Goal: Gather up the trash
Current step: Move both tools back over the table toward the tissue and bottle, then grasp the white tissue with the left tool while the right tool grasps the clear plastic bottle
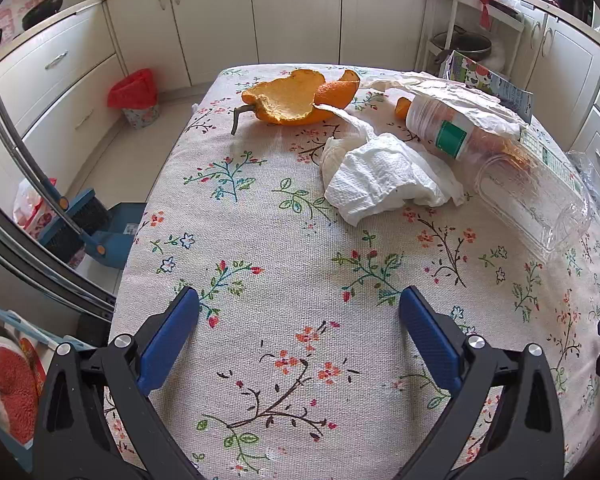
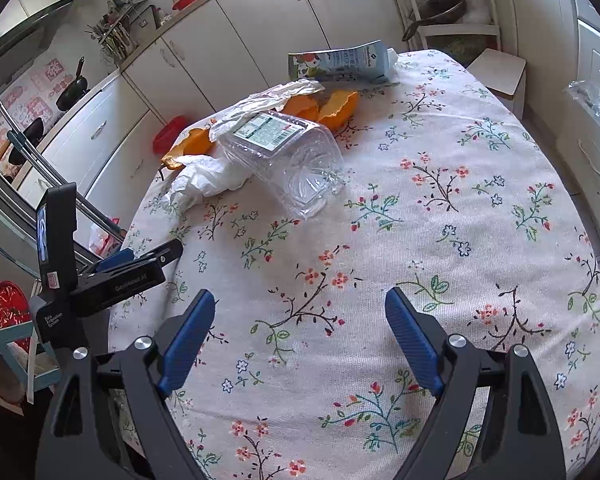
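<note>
Meanwhile, both the left gripper (image 1: pixel 299 304) and the right gripper (image 2: pixel 300 306) are held with jaws apart and nothing between them above the floral tablecloth (image 1: pixel 284 240), while orange peel (image 1: pixel 296 98), crumpled tissue (image 1: pixel 384 178) and a clear plastic container (image 2: pixel 288 156) are seen lying together farther along it.

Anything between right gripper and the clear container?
Nothing: only bare tablecloth between the right gripper and the clear container, per the right wrist view.

Black claw (image 1: pixel 299 304) arms, blue ribbed pads (image 2: pixel 190 338), apparently silver screws
</note>
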Tool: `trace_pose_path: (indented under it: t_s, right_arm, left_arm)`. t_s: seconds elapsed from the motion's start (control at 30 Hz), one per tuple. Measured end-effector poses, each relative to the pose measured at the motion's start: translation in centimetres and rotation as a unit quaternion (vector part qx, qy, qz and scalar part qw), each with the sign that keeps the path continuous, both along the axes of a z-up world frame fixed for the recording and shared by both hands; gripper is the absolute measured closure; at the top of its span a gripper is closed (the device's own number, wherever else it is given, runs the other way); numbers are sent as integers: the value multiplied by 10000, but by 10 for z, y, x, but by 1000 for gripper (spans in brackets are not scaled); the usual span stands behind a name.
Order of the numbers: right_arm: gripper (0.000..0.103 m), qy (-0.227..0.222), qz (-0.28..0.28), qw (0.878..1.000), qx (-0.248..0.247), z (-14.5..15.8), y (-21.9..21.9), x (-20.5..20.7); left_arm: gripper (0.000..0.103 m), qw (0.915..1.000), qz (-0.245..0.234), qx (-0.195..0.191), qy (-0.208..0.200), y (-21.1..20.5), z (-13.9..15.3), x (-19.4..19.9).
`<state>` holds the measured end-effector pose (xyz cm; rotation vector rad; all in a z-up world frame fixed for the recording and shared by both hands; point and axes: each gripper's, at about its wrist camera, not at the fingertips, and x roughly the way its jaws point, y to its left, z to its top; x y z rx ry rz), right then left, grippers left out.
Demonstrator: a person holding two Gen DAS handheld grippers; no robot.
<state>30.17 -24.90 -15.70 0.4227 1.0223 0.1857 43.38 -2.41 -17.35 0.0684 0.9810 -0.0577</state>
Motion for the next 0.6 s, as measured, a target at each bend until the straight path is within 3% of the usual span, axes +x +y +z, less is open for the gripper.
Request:
trace_pose_path:
  t_s: [0.6]
  right_arm:
    - [17,65,-101,9996,-241,-5,-10,-6]
  left_arm:
    - [7,10000,0,-1,1,0,0,0]
